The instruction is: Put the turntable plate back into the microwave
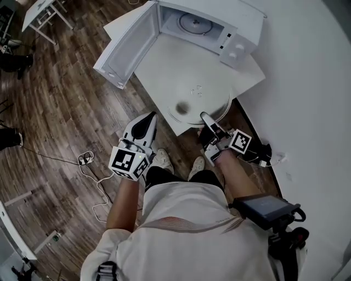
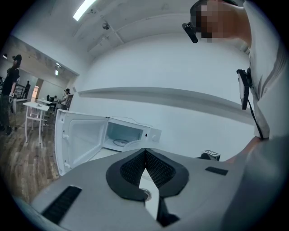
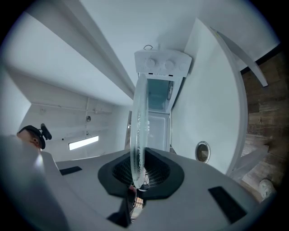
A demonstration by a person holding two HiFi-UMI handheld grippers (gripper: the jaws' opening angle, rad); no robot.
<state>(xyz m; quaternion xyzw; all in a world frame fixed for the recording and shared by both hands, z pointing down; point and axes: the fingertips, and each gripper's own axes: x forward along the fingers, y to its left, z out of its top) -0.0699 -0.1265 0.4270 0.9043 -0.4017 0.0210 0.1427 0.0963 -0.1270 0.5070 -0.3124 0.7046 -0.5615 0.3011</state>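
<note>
The clear glass turntable plate (image 1: pixel 204 105) hangs over the front edge of the white table (image 1: pixel 164 66), and my right gripper (image 1: pixel 205 117) is shut on its near rim. In the right gripper view the plate (image 3: pixel 138 118) stands edge-on between the black pads (image 3: pixel 156 170), in line with the microwave (image 3: pixel 161 85). The white microwave (image 1: pixel 211 24) stands at the table's far end with its door (image 1: pixel 127 48) swung wide open and a roller ring (image 1: pixel 193 23) on its floor. My left gripper (image 1: pixel 148 118) is shut and holds nothing, left of the plate, off the table's front corner.
A small round dark-centred spot (image 3: pixel 202 151) lies on the tabletop under the plate. White wall runs along the right. Cables (image 1: pixel 88 160) trail over the wooden floor at left, a white folding table (image 1: pixel 44 12) stands far left, and the person's feet (image 1: pixel 162 159) are below the grippers.
</note>
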